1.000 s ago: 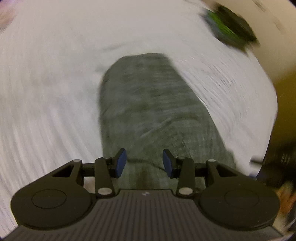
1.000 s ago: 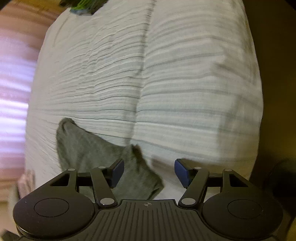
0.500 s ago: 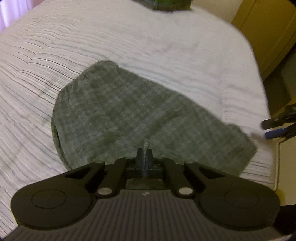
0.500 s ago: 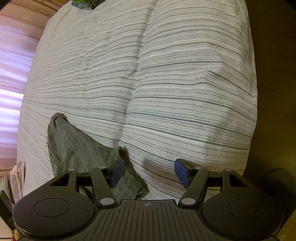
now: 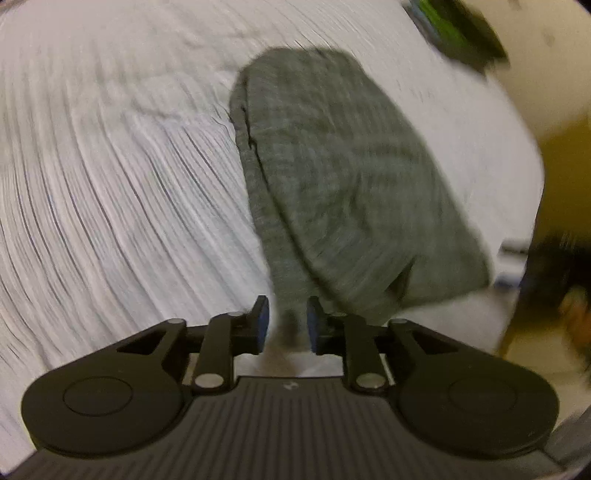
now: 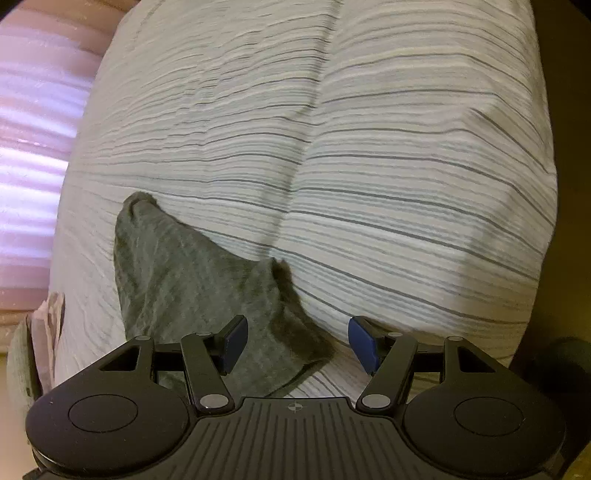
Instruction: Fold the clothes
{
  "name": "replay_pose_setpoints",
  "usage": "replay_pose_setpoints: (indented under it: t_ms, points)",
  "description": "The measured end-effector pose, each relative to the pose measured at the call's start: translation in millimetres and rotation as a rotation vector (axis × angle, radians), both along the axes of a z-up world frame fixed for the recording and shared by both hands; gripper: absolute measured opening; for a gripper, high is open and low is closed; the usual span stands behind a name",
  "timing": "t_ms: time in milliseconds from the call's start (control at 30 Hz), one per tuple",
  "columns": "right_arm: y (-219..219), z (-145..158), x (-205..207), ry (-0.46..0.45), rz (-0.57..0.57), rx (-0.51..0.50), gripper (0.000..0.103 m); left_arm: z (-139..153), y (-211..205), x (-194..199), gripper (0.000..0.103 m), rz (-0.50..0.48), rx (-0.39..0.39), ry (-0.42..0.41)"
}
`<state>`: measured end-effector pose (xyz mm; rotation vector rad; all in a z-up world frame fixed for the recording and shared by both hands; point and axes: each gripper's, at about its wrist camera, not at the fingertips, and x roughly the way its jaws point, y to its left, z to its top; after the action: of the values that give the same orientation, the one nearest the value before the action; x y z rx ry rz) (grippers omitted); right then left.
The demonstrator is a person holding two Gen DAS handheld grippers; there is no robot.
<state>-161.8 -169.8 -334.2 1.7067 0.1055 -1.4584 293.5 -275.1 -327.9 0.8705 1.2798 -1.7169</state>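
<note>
Two grippers over a grey garment point(image 5: 343, 184) on the striped bed point(image 6: 388, 166).
Left gripper point(image 5: 284, 323) has its jaws slightly apart, cloth running between the blue pads, not clamped. Right gripper point(image 6: 293, 341) hangs wide open above the garment's corner near the bed's edge; a dark green bundle point(image 5: 458, 29) lies at the far corner.

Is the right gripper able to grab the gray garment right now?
Probably yes: the right gripper is open, and the gray garment's near corner lies between its fingers on the striped bedsheet, with nothing in between.
</note>
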Motion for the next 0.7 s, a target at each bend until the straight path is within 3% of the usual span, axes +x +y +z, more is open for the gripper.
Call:
replay_pose_setpoints:
  t_ms: [67, 333, 367, 433, 467, 600, 700]
  points:
    - [-1.5, 0.3, 3.0, 0.002, 0.004, -0.007, 0.064, -3.7, -2.3, 1.9, 0.037, 0.105, 0.041, 0.081]
    - [5.4, -4.1, 4.5, 0.002, -0.01, -0.004, 0.064, -38.0, -10.6, -6.2, 0.039, 0.275, 0.178, 0.175]
    - [6.9, -4.8, 4.1, 0.001, -0.015, -0.006, 0.064, -42.3, -11.6, -7.2, 0.035, 0.296, 0.195, 0.187]
    - [8.3, -5.6, 3.4, -0.001, -0.022, -0.009, 0.064, -50.9, -13.7, -9.2, 0.013, 0.338, 0.229, 0.21]
    - [8.9, -5.5, 2.9, -0.002, -0.025, -0.011, 0.064, -50.9, -14.5, -9.2, 0.0, 0.344, 0.227, 0.223]
    - [10.4, -0.6, 0.8, -0.002, -0.026, -0.04, 0.064, -18.5, -12.4, -0.2, 0.0, 0.246, 0.076, 0.251]
    - [11.2, 0.5, 0.1, -0.03, -0.027, -0.07, 0.051, -6.3, -3.3, 11.7, 0.0, 0.17, 0.018, 0.193]
